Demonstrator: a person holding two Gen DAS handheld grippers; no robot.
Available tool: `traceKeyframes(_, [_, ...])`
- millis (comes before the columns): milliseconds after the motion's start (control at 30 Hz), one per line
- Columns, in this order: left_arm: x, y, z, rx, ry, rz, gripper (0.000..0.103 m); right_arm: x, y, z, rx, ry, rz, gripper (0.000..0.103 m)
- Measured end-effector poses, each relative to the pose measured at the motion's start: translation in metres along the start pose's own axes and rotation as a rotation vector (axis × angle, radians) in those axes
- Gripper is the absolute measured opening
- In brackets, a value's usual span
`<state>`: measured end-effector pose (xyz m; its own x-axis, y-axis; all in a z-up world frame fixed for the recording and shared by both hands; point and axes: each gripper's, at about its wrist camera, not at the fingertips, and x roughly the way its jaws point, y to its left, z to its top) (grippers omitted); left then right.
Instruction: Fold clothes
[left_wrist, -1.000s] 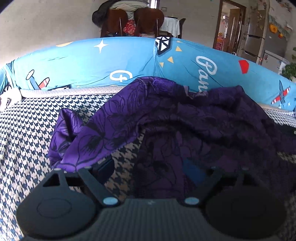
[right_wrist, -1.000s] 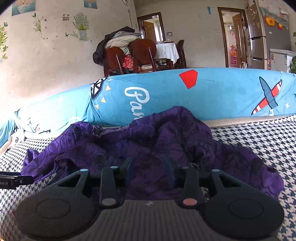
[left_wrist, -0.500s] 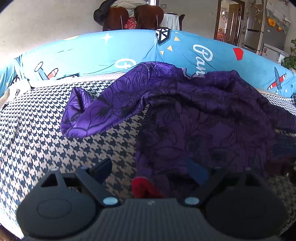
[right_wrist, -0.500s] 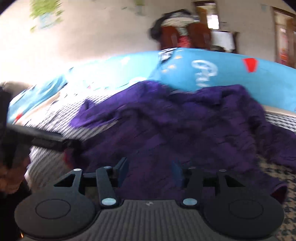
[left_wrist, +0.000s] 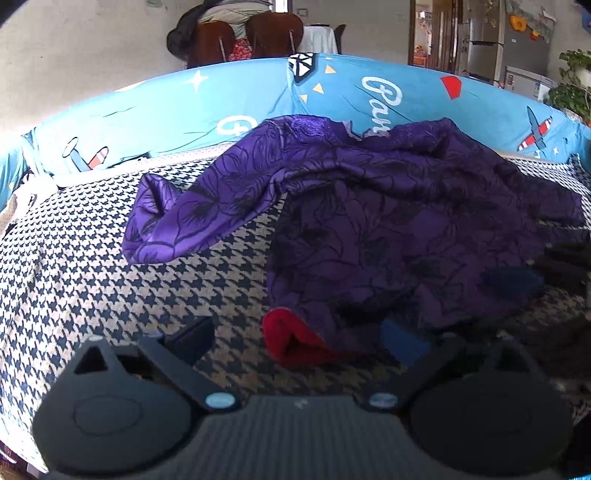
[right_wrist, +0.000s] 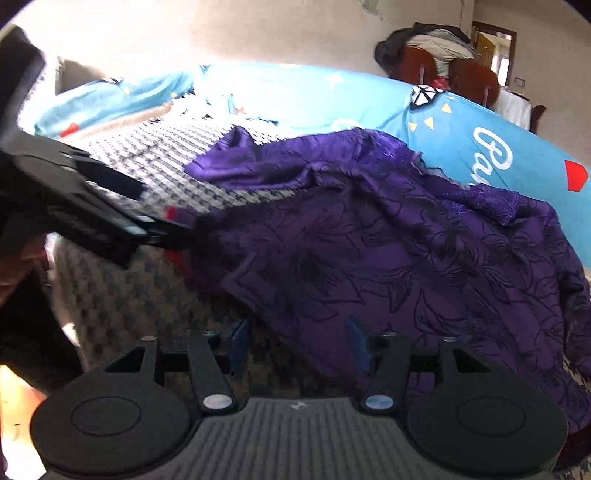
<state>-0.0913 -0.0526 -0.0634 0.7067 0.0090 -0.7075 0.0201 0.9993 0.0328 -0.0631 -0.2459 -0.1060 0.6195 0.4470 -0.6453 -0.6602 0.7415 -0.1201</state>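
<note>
A plain pale wall backs the room, with brown wooden chairs (left_wrist: 240, 40) piled with clothing against it and a doorway and a refrigerator off to the right. In front runs a bright blue cartoon-printed cushion (left_wrist: 229, 107) with planes, stars and white lettering, and below it spreads a navy-and-cream houndstooth cover (left_wrist: 74, 266) that serves as the work surface.

On that cover lies a crumpled purple garment with a dark floral line print (left_wrist: 388, 221), satiny and deeply creased. Its far edge rides up against the blue cushion; one sleeve (left_wrist: 177, 225) trails out to the left, flat on the houndstooth. At the near hem a fold of red lining (left_wrist: 291, 339) is turned outward.

The left gripper (left_wrist: 299, 339) has its jaws opening wide, the red fold and hem lying between them with no pad pressing on the cloth. The right gripper (right_wrist: 297, 343) has its blue-padded fingers (right_wrist: 356, 343) set apart at a middling gap around the garment's near edge; no pinch on the cloth shows.

In the right wrist view the left gripper is smeared by motion blur, and the hand behind it is only a dark shape at the frame's edge. The garment's right side runs out of frame, and its collar cannot be made out among the folds.
</note>
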Motion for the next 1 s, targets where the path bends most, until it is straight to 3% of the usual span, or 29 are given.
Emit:
traceKeyframes(100, [0.002,-0.008,-0.004,0.042,0.008,-0.014,0.102,0.005,-0.009,0.007,0.062,-0.035,-0.036,0.056])
traceKeyframes(333, [0.007,-0.031,-0.006,0.126,-0.022,-0.037,0.103,0.004,-0.045,0.023,0.311,-0.121,-0.020,0.056])
traceKeyframes(667, [0.037,-0.046,0.019,0.083,-0.075,0.007,0.103,-0.005,-0.052,0.035,0.350,-0.200,0.003,0.056])
traceKeyframes(867, [0.059,-0.036,0.040,0.037,-0.102,0.131,0.103,-0.012,-0.053,0.038,0.339,-0.227,0.008,0.056])
traceKeyframes(1000, [0.068,-0.011,0.051,-0.076,-0.092,0.217,0.103,-0.018,-0.059,0.032,0.353,-0.210,-0.002,0.056])
